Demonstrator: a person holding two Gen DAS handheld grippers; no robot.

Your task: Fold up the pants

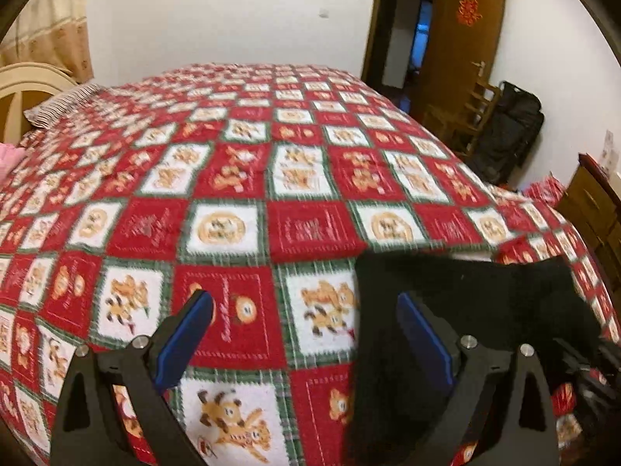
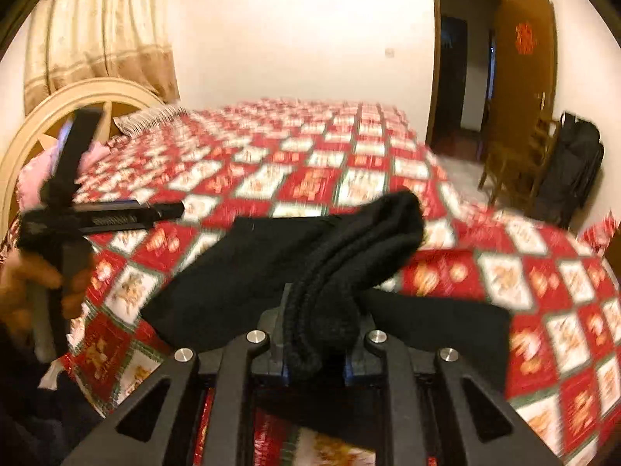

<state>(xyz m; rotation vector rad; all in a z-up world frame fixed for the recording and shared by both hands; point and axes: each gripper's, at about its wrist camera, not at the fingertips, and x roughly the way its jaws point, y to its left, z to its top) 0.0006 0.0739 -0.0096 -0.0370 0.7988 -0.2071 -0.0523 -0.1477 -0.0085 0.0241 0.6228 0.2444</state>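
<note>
The black pants (image 2: 271, 264) lie on the near part of a bed with a red, white and green patchwork cover (image 1: 240, 178). My right gripper (image 2: 316, 353) is shut on a thick bunched fold of the pants and holds it lifted above the bed. In the left wrist view the pants (image 1: 465, 303) hang at the lower right. My left gripper (image 1: 306, 334) is open and empty with its blue pads over the cover, just left of the pants. It also shows in the right wrist view (image 2: 77, 202) at the far left, held in a hand.
A cream headboard (image 2: 70, 112) and a striped pillow (image 1: 58, 105) are at the left end of the bed. A curtain (image 2: 101, 27) hangs behind. An open brown door (image 1: 462, 39), a wooden chair (image 1: 462, 116) and a black bag (image 1: 508, 132) stand to the right.
</note>
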